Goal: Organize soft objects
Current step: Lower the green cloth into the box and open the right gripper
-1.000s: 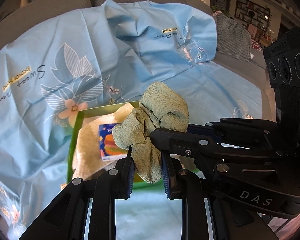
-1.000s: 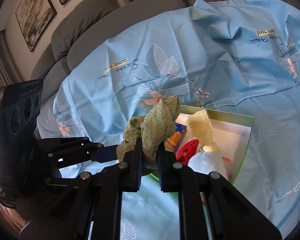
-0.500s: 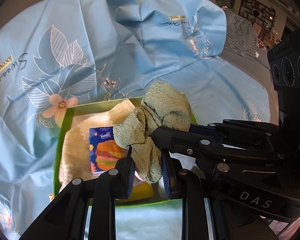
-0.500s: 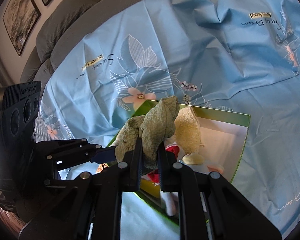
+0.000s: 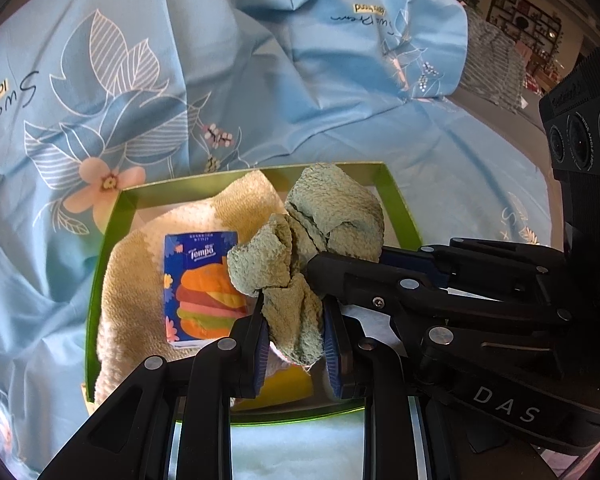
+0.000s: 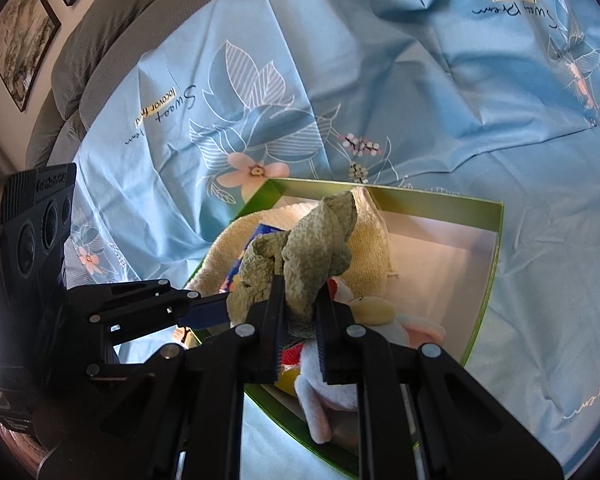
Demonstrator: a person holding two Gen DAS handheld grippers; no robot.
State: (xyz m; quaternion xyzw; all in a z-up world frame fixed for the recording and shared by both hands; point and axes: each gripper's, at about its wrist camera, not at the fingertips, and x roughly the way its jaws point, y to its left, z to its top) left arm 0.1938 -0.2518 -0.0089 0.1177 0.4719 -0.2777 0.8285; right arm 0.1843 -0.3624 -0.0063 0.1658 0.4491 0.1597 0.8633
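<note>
Both grippers are shut on one crumpled green cloth (image 5: pixel 324 232), which also shows in the right wrist view (image 6: pixel 312 248). My left gripper (image 5: pixel 296 320) pinches its lower end. My right gripper (image 6: pixel 298 312) pinches it from the side and reaches across the left wrist view (image 5: pixel 340 264). The cloth hangs just above a green box (image 5: pixel 108 232) lying on the blue sheet. The box holds a beige towel (image 5: pixel 140 264), a Tempo tissue pack (image 5: pixel 204 280) and a white plush toy (image 6: pixel 364 344).
A blue floral sheet (image 5: pixel 180 80) covers the sofa all around the box (image 6: pixel 492 264). Grey sofa cushions (image 6: pixel 100 40) rise behind it. A striped cushion (image 5: pixel 496 68) lies at the far right. Framed pictures (image 6: pixel 20 40) hang on the wall.
Both grippers have carried the green cloth forward and down over the box. The box now fills more of both views, and the cloth hangs above its contents.
</note>
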